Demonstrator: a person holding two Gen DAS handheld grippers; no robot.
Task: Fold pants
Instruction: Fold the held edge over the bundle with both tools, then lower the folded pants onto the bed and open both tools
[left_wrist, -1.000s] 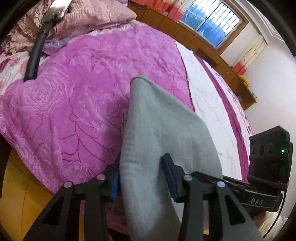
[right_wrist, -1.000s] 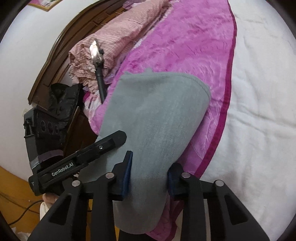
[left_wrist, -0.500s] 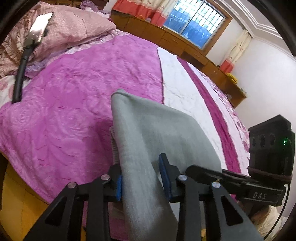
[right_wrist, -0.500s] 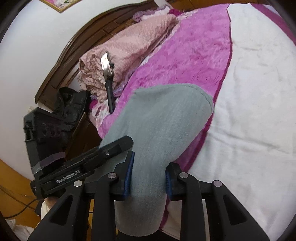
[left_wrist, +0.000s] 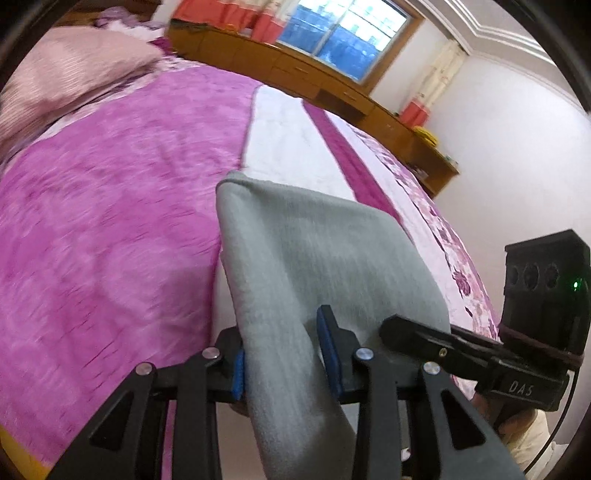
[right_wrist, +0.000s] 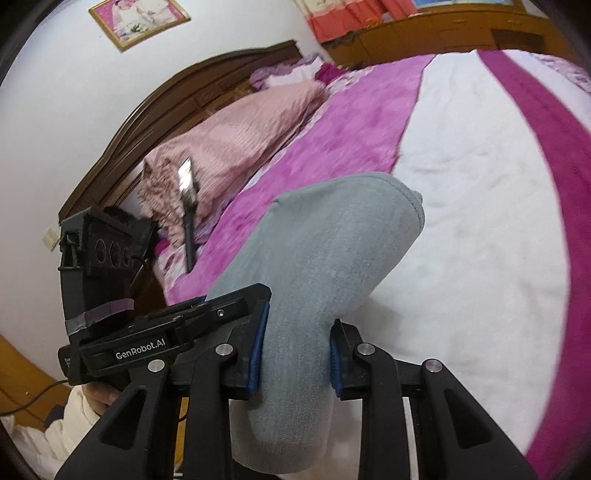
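Note:
The grey pants are folded into a thick pad and held up above the bed. My left gripper is shut on one end of the pad. My right gripper is shut on the other end, and the grey pants arch forward from its pads. Each view shows the other gripper beside the cloth: the right one at the right edge of the left wrist view, the left one at the left of the right wrist view. The pants' lower part hangs out of view.
The bed has a magenta rose-pattern spread and a white band. A pink folded quilt lies by the wooden headboard, with a phone on a black stand. Wooden cabinets run under the window.
Both grippers have carried the folded pants forward and up over the bed, from above the magenta spread toward the white band. Both grips are unchanged.

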